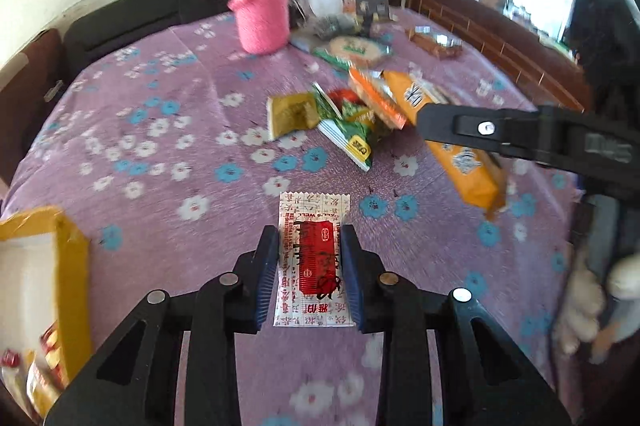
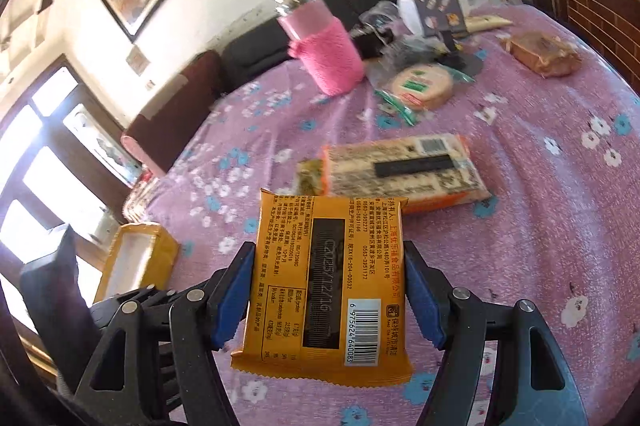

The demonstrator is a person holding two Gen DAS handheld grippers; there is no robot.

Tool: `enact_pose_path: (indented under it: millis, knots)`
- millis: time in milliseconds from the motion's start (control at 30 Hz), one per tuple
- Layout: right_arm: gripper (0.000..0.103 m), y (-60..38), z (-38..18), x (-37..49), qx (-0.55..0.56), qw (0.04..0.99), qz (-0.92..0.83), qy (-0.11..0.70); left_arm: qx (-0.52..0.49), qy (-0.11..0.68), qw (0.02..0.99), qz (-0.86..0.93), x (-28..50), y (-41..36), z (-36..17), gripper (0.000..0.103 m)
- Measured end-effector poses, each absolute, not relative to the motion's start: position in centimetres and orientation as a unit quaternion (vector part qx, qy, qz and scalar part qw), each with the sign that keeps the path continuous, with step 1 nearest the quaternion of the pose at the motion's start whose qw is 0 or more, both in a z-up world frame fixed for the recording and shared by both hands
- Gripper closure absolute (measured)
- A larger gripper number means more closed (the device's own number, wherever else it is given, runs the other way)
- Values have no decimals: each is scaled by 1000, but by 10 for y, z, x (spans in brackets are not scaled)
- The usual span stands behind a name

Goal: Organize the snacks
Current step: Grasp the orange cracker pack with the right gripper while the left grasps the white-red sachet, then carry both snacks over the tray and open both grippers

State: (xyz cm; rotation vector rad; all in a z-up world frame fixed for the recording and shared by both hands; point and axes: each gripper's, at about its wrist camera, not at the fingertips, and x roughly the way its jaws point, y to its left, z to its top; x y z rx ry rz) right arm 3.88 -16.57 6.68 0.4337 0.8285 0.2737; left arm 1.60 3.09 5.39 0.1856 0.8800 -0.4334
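right gripper clamps the orange packet, left gripper pinches the white sachet near the yellow box; thin edge grips could slip.

My left gripper and right gripper were black plastic, blue ribbed pads, round silver rivets.

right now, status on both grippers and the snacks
Left gripper shut on white-and-red packet. Right gripper shut on orange packet, held above table. Yellow box open at left. Snack pile still loose mid-table.
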Motion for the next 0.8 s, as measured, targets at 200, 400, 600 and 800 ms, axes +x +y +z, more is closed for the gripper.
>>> enact_pose_path:
  millis: [200,400,600,800]
  knots:
    - [32,-150,79,28,202,894,166,363,34,383,907,-171,-26,94,96,75]
    - [32,-123,85,21,214,888,194,357,-55,352,929,-98,-59,193,116,74]
    - [32,-53,100,18,210,863,252,384,-116,332,935,-34,-79,277,112,74]
    - [32,53,115,21,141,848,301,412,-164,341,926,6,-84,340,88,74]
